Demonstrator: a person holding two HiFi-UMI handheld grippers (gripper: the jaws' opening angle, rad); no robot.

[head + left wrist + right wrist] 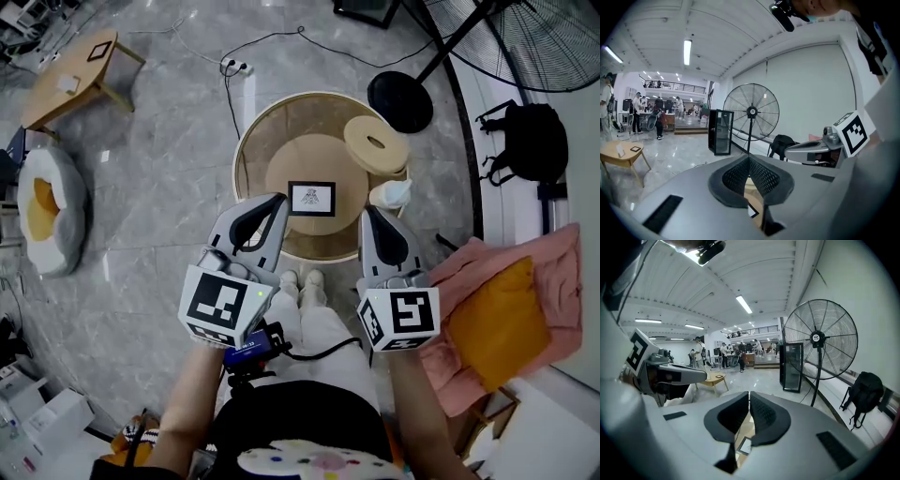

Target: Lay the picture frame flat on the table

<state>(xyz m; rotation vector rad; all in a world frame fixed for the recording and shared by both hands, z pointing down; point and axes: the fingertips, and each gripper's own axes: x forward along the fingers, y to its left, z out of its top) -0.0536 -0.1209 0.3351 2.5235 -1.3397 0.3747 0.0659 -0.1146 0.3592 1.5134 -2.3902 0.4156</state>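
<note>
The picture frame (311,198), black-edged with a white print, sits in the middle of the round wicker-rimmed table (253,131) with its face toward the head camera; I cannot tell if it leans or lies flat. My left gripper (278,200) hovers just left of the frame, shut and empty. My right gripper (367,214) hangs to the frame's right, also shut with nothing in it. Below the closed jaws of the left gripper (749,157), a corner of the frame (752,212) peeks through. The right gripper (749,393) likewise shows the frame (744,445) under its jaws.
A round wooden disc with a slot (376,144) and a white object (391,194) rest on the table's right side. Around it are a fan base (400,101), a black backpack (525,141), a pink blanket with an orange cushion (497,319), a small wooden table (70,80) and a pet bed (42,206).
</note>
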